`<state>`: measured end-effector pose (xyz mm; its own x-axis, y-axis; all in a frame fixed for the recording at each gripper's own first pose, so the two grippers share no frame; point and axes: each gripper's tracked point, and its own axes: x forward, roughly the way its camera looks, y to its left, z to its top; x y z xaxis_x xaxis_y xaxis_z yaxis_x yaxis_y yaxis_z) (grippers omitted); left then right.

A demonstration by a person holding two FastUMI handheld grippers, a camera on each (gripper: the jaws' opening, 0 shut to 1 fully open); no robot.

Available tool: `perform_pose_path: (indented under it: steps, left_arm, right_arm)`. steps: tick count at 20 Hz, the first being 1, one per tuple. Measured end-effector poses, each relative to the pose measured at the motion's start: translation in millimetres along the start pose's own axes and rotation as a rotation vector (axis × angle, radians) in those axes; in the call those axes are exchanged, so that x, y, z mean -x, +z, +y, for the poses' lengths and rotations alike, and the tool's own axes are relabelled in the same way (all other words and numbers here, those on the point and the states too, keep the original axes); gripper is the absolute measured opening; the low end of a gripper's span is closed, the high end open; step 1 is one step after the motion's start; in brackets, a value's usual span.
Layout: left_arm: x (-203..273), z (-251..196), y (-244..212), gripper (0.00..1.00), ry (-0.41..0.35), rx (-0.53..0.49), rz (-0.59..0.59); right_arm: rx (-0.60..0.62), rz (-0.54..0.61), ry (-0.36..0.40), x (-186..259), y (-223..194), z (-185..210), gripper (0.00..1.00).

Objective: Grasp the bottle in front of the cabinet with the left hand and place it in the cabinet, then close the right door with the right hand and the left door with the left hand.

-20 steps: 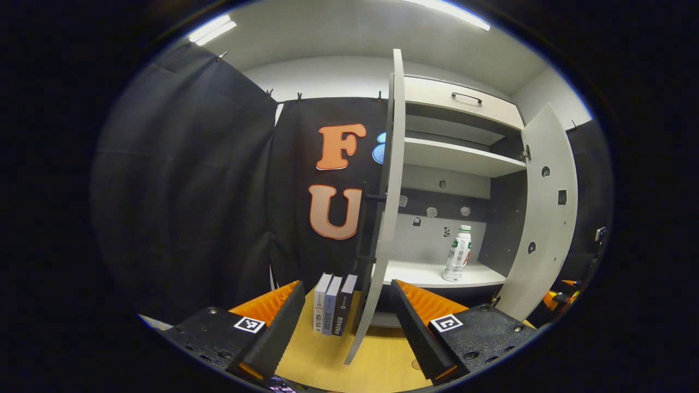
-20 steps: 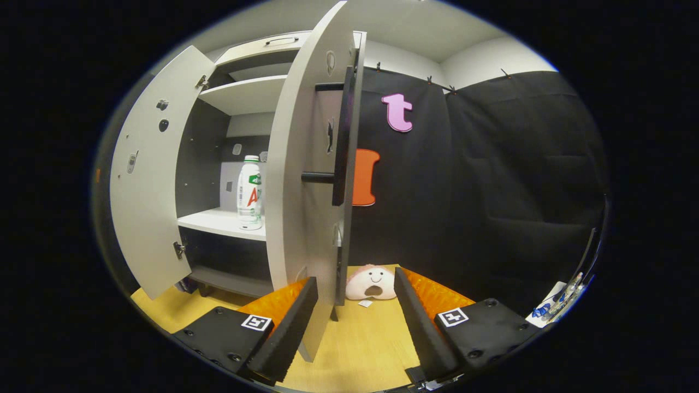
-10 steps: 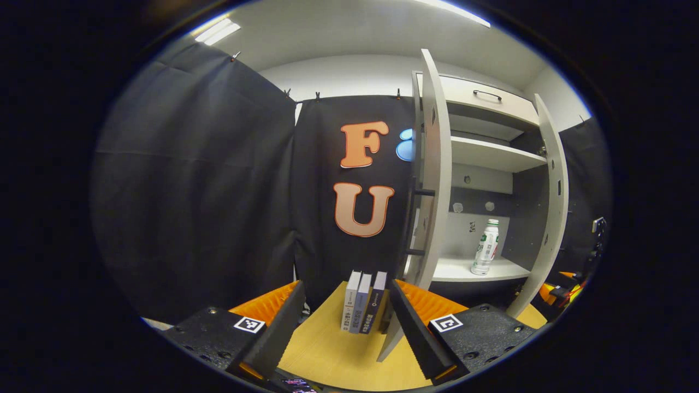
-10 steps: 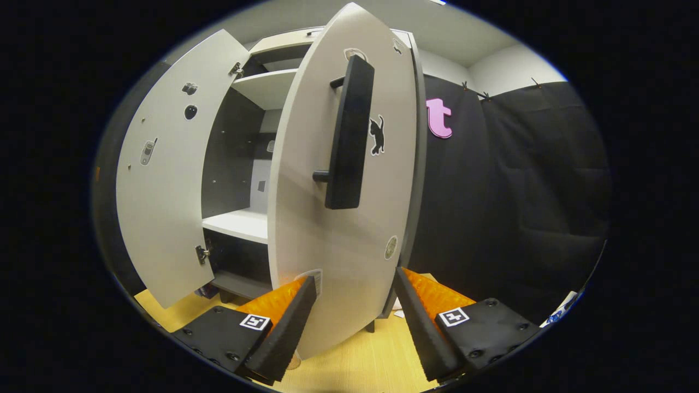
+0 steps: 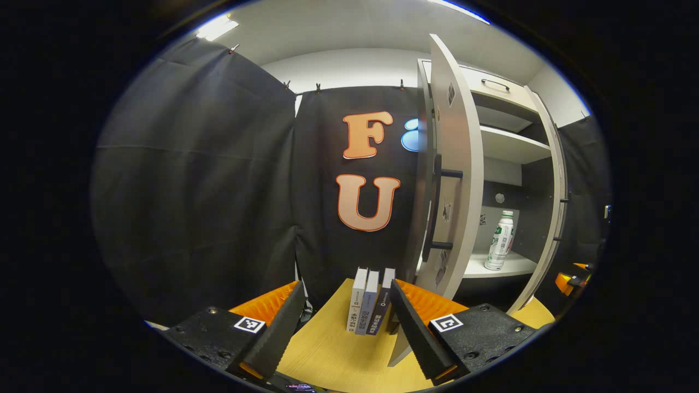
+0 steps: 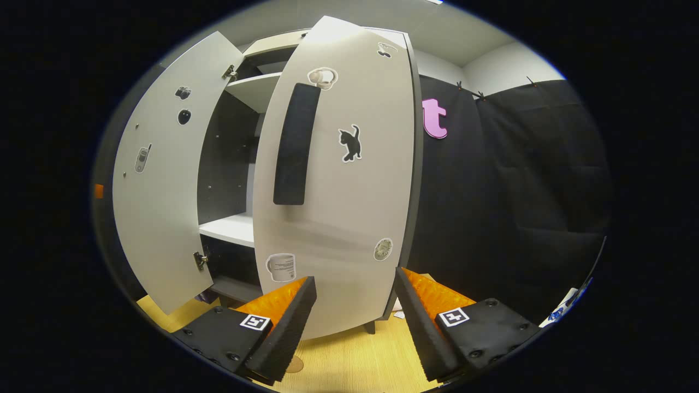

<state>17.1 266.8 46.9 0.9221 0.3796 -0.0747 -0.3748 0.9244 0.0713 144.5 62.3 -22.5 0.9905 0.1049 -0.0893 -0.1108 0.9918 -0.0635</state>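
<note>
Over on the left, the left gripper [image 5: 345, 322] is hanging back from the cabinet [image 5: 491, 147], fingers spread wide and holding nothing, a short row of books [image 5: 371, 300] standing on the wooden table [image 5: 327, 355] between them. Moving right in the left gripper view, the left door [image 5: 453, 185] is standing ajar, its dark bar handle [image 5: 435, 207] facing this side, and past its edge the bottle [image 5: 501, 240] is sitting upright on the white lower shelf [image 5: 497, 267] inside. That plastic bottle looks light and smooth, liable to topple if a door bangs, so gentle closing seems wise.

Switching to the right gripper view, the right gripper [image 6: 355, 314] is sitting just in front of the right door [image 6: 338, 191], fingers parted and empty; whether a fingertip is touching the panel is hard to say. The door is a stiff, flat board that should swing easily on its hinges, and I'd judge the broad face near the long black handle [image 6: 295, 143] the best place to push. This view is giving the door's stickered front, a cat [image 6: 350, 143] and a mug [image 6: 281, 267], while the door itself is hiding the bottle; the other camera is offering the bottle and the left door's handle instead.
</note>
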Motion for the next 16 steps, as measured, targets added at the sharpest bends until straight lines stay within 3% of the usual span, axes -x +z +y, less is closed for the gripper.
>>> perform_pose_path:
  steps: [2, 3, 16]
  left_arm:
    - [-8, -1, -1, 0.95, -0.006, -0.01, -0.001]
    - [-13, -2, -1, 0.95, -0.008, -0.013, -0.002]
    - [-79, -15, -25, 0.95, -0.045, -0.044, 0.004]
  right_arm:
    - [-0.003, -0.005, -0.002, 4, 5, 0, 0.89]
    - [-0.002, -0.008, -0.003, 8, 8, -1, 0.96]
    - [-0.002, -0.036, -0.007, 38, 31, -7, 0.96]
